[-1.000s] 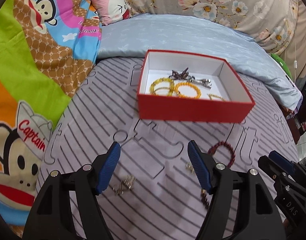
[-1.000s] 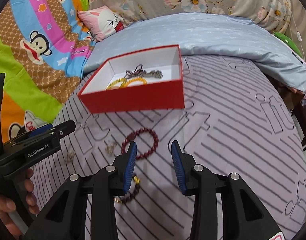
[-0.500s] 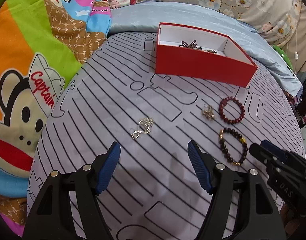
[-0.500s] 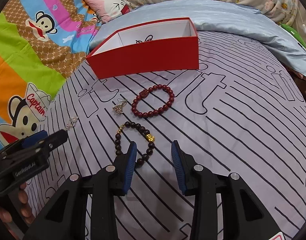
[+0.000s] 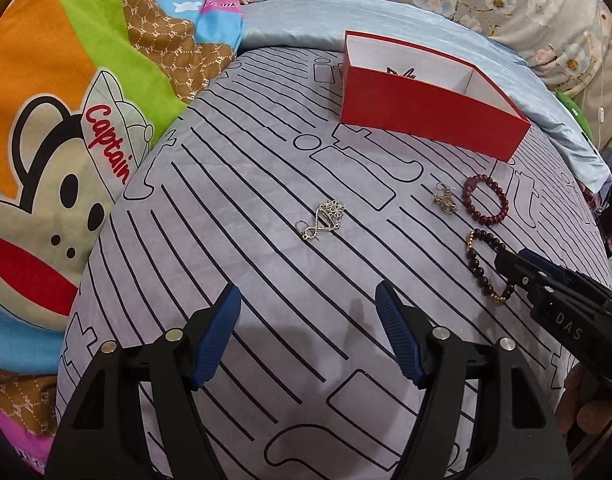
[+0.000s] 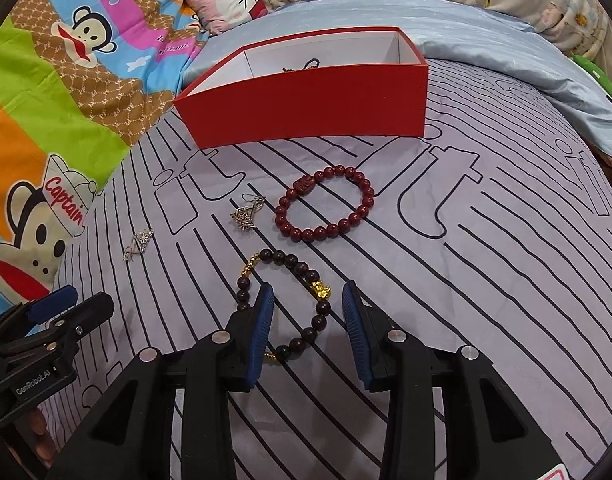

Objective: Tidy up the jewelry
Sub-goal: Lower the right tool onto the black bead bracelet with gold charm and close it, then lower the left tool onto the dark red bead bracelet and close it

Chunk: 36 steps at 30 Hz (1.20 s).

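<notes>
While both sets of jaws are held spread, the right gripper [image 6: 308,312] is positioned astride the dark bracelet [image 6: 284,304]; "DAS" is read on its body. The left gripper [image 5: 308,322], marked "GenRobot.AI", is held short of a silver earring [image 5: 324,220]. "Captain" is printed on the blanket [image 5: 58,80] beside the red box [image 6: 306,104].

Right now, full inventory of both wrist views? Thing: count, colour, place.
red box: 1, red outside, white inside, far end of the striped sheet, dark jewelry partly visible inside
red bead bracelet: 1, dark red, on sheet before the box
dark bead bracelet: 1, dark brown with gold charms, between the right tool's fingers
small earring: 1, silver-gold, left of the red bracelet
silver pendant: 1, silver, ahead of the left tool
striped sheet: 1, lilac, black lines
left tool: 1, black, blue pads, open
right tool: 1, same, open
</notes>
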Each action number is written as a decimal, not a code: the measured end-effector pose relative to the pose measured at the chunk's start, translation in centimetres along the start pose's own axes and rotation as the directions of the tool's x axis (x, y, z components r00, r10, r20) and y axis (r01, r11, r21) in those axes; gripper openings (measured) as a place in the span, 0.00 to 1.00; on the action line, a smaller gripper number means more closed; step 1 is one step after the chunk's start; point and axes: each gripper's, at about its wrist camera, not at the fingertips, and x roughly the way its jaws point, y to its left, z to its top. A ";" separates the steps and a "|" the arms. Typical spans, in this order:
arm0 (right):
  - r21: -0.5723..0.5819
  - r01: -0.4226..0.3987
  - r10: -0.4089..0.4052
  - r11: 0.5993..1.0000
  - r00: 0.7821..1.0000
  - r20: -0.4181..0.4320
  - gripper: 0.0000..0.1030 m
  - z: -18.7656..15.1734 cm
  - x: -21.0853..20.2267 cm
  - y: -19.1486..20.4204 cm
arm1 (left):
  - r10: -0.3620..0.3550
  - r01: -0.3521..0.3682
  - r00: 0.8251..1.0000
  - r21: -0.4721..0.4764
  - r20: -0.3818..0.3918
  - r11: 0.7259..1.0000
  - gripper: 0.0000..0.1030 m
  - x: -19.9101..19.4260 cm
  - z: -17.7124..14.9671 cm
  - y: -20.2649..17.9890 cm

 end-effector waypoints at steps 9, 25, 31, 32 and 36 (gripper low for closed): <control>-0.041 0.058 -0.058 0.997 0.998 0.002 0.11 0.2 0.5 0.3 | 0.003 -0.003 1.000 -0.005 -0.005 1.000 0.65 0.5 0.4 -0.2; 0.116 0.041 -0.038 0.992 0.999 -0.026 0.07 -1.4 -2.2 -3.7 | -0.035 0.035 0.999 0.053 0.013 0.998 0.65 1.1 2.3 -4.3; 0.116 0.043 -0.039 0.992 0.999 -0.030 0.07 -1.4 -2.5 -4.3 | -0.063 0.060 0.998 0.093 0.023 0.994 0.65 2.1 4.0 -7.5; 0.118 0.040 -0.037 0.992 0.999 -0.031 0.07 -1.4 -2.5 -4.4 | -0.071 0.068 0.997 0.100 0.026 0.993 0.65 2.3 4.3 -8.0; 0.131 0.036 -0.032 0.991 0.999 -0.029 0.07 -1.2 -2.4 -4.8 | -0.086 0.081 0.996 0.132 0.033 0.988 0.65 3.5 5.6 -10.2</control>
